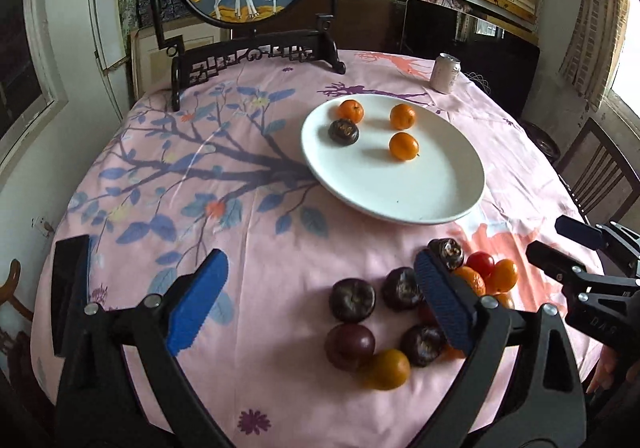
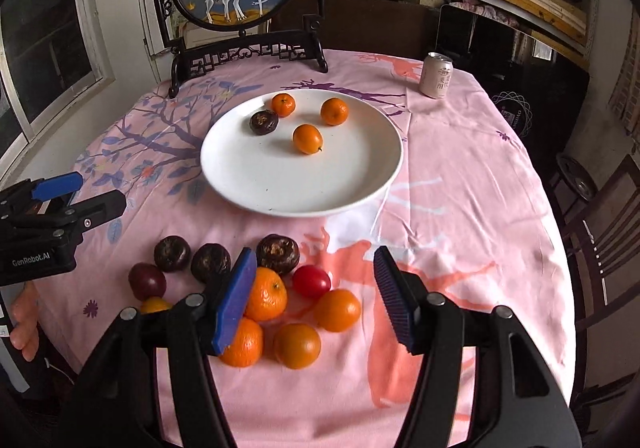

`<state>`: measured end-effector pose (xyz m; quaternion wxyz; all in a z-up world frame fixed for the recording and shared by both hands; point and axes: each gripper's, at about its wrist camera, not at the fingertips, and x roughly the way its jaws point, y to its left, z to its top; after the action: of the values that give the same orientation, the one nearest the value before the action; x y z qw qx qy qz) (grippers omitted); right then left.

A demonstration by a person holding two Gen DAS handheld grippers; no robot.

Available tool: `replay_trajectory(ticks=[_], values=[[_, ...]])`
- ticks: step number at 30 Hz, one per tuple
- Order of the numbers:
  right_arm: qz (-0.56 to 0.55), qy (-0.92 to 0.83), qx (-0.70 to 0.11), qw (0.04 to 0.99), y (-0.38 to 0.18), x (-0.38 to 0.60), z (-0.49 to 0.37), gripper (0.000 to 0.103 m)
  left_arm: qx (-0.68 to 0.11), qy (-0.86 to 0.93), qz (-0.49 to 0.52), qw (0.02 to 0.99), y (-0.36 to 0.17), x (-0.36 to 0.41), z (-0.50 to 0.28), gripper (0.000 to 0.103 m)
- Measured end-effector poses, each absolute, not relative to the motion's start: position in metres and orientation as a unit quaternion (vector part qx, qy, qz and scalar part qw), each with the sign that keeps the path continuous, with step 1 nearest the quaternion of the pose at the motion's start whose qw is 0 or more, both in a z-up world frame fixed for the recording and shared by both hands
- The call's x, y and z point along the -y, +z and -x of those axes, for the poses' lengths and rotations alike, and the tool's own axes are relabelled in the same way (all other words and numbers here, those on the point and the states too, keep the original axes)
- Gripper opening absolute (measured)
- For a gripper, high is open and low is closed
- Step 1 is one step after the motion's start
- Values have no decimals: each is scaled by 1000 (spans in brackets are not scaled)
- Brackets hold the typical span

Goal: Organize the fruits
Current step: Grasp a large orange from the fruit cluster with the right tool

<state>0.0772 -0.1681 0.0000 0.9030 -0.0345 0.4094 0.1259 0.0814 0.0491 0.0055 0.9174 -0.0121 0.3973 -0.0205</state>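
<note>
Fruits (image 2: 296, 300) lie partly hidden behind the wide, empty right claw (image 2: 316, 292) (left claw (image 1: 320, 296) likewise wide).

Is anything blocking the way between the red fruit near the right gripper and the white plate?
Nothing visible. Between the red fruit and the white plate lies only bare tablecloth; the right gripper hangs open over the pile.
</note>
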Motion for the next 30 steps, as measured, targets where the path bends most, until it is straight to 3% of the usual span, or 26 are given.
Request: replay_trajectory(ticks=[14, 23, 25, 30], values=[[29, 214, -445, 869, -35, 130, -18, 61, -407, -3, -6, 913, -21, -65, -34, 96], [46, 192, -479, 855, -70, 121, -36, 61, -420, 2, 2, 907, -33, -79, -24, 96], [46, 179, -482, 857, -79, 122, -45, 46, -420, 2, -1, 908, -34, -79, -22, 96], [21, 182, -475, 861, -85, 125, -54, 43, -430, -3, -15, 903, -44, -70, -27, 96]])
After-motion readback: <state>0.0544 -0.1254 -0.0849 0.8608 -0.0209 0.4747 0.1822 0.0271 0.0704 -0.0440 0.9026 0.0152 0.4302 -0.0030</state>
